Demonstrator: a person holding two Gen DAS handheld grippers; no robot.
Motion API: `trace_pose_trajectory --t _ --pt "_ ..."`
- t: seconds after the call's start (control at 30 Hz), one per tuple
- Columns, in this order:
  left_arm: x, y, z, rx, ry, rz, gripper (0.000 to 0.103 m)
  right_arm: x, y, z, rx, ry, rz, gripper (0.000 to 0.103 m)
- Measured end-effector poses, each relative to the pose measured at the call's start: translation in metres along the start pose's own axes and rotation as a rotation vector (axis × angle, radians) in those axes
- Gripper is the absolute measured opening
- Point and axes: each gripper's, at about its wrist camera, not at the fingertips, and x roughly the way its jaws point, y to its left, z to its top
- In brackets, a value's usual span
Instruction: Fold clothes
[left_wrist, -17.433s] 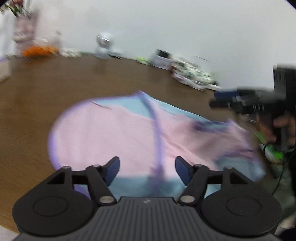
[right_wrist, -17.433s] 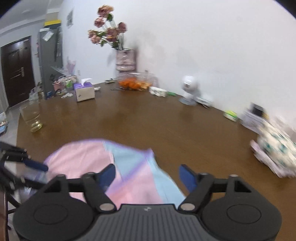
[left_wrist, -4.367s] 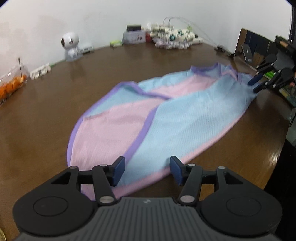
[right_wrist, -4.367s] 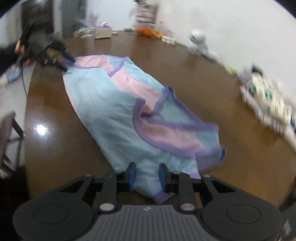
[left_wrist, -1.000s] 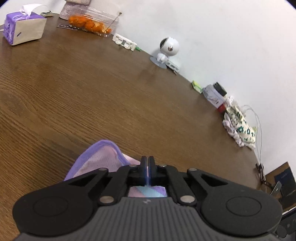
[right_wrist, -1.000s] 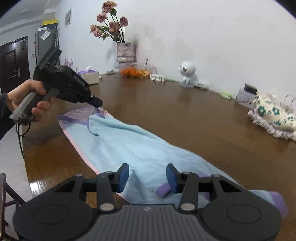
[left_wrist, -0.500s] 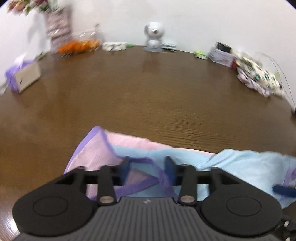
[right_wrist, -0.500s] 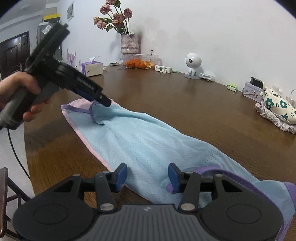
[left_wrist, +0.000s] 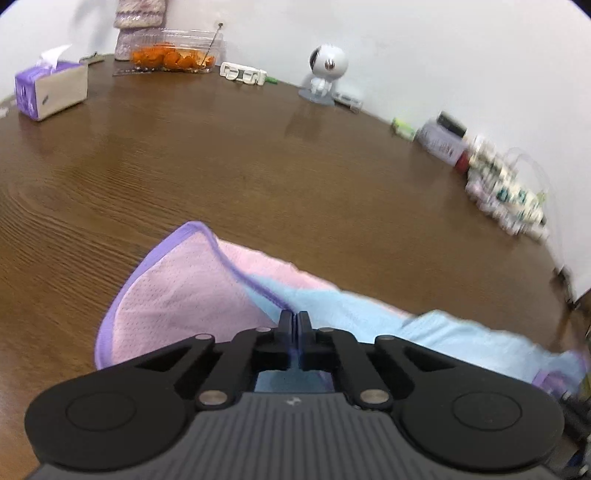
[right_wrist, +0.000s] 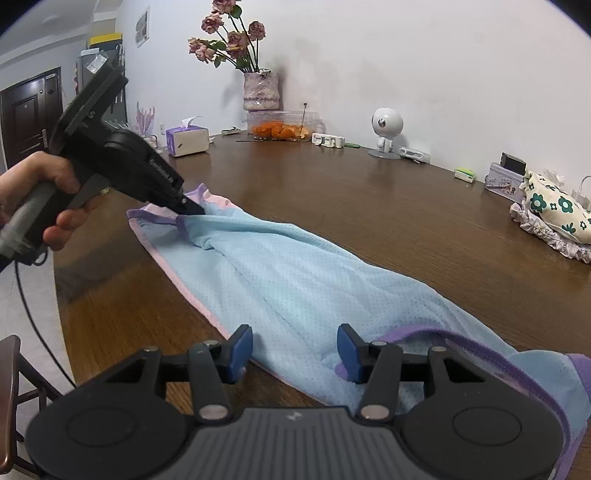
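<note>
A mesh garment (right_wrist: 295, 273) in light blue and pink with purple trim lies folded lengthwise along the near edge of the brown wooden table (right_wrist: 388, 206). In the left wrist view its pink panel (left_wrist: 177, 295) spreads left of my left gripper (left_wrist: 294, 318), which is shut on the purple-trimmed edge. The right wrist view shows that left gripper (right_wrist: 195, 210), held by a hand (right_wrist: 40, 192), pinching the garment's far end. My right gripper (right_wrist: 294, 347) stands open just above the garment's near end, with nothing between its blue pads.
Along the wall stand a vase of flowers (right_wrist: 255, 92), a clear box of orange food (right_wrist: 280, 127), a tissue box (right_wrist: 186, 140), a small white robot figure (right_wrist: 386, 133), a purple tin (right_wrist: 504, 181) and a floral cloth bundle (right_wrist: 554, 210). A chair (right_wrist: 11, 398) stands off the table's left edge.
My left gripper has gone from open to shut on the garment's purple-trimmed edge. My right gripper stays open above the near end, about where it was.
</note>
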Motion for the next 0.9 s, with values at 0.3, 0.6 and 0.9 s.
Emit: trace_pose_trajectory --t 0.3,0.6,0.9 --pt "-0.006 0.029 0.010 -0.102 -0.065 -0.011 0.002 -0.001 0.002 -0.002 -0.008 -0.002 0.003 0.056" --pt "0.001 0.050 0.020 -0.170 -0.030 -0.017 0.040 0.000 0.004 -0.001 -0.018 0.002 0.004 0.059" --pt "0.009 0.048 0.030 -0.181 -0.024 -0.089 0.006 0.000 0.005 -0.001 -0.022 0.002 0.005 0.061"
